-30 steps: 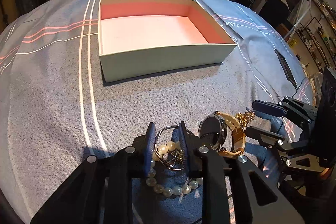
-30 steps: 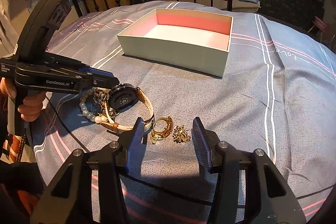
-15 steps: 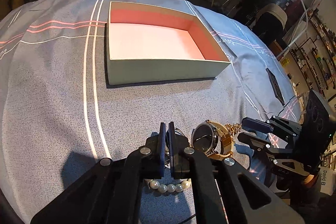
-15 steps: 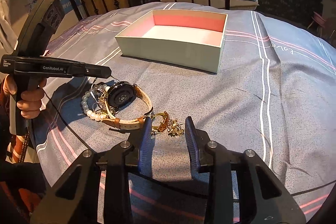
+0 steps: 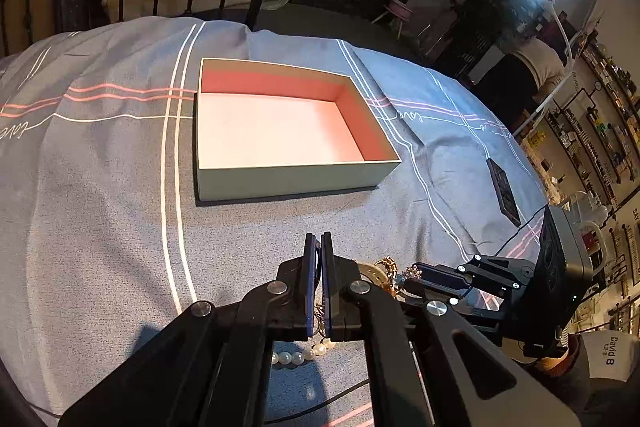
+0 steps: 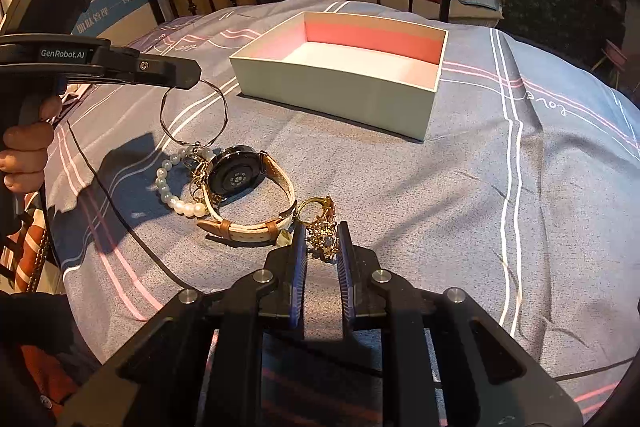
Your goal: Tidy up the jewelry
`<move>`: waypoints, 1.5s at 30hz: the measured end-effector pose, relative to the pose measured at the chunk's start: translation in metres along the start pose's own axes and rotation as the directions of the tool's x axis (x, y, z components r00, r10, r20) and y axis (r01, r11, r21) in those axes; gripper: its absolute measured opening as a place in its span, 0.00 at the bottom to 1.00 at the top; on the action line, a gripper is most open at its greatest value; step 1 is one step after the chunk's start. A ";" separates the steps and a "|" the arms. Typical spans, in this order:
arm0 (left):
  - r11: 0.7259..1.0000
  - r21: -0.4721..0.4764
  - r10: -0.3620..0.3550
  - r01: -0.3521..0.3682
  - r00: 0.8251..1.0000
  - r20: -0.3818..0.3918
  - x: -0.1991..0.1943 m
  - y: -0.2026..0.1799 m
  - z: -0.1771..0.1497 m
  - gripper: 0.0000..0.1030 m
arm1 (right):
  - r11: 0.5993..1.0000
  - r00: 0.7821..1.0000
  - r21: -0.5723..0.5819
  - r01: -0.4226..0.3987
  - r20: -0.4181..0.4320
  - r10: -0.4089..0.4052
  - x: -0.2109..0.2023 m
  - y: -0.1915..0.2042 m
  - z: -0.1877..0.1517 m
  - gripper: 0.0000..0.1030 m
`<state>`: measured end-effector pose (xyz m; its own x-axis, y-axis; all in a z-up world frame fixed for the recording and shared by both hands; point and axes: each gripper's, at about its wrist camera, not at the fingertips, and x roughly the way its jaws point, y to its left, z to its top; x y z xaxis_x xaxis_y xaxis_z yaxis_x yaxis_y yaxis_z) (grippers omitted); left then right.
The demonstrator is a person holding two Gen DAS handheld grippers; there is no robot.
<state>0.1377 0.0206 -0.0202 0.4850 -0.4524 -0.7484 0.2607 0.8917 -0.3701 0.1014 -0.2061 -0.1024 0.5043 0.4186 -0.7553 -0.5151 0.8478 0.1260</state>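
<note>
Pinching one thin wire bangle [image 6: 193, 115] in my left gripper [image 6: 188, 73], right gripper [image 6: 321, 243] clamped on one gold brooch [image 6: 323, 231]; one watch [image 6: 240, 187] lies strap-sideways beside one box [image 6: 340, 67].

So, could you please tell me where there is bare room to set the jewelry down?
The box floor is bare, as is the bedspread between box and watch. It is crowded around the watch, pearl bracelet and gold pieces.

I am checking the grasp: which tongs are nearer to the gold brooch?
Right. The right tongs close around the gold brooch; the left tongs hang farther off, gripping a thin wire bangle above the pearls.
</note>
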 end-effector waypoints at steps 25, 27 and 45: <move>0.995 0.042 0.086 -0.091 0.990 0.114 0.011 -0.019 0.089 0.02 | 0.999 0.985 0.020 0.037 0.167 -0.039 -0.001 -0.027 0.126 0.16; 0.993 0.034 0.108 -0.112 0.987 0.118 0.017 -0.017 0.100 0.02 | 0.998 0.985 0.038 0.051 0.162 -0.056 0.007 -0.034 0.140 0.16; 0.981 -0.017 0.195 -0.194 0.981 0.014 0.091 0.015 0.128 0.02 | 0.994 0.996 0.076 0.084 0.036 -0.087 0.087 -0.054 0.159 0.16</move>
<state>0.2923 -0.0092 -0.0229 0.5383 -0.2705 -0.7982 0.1470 0.9627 -0.2271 0.2830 -0.1634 -0.0721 0.5717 0.3549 -0.7397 -0.4169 0.9022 0.1106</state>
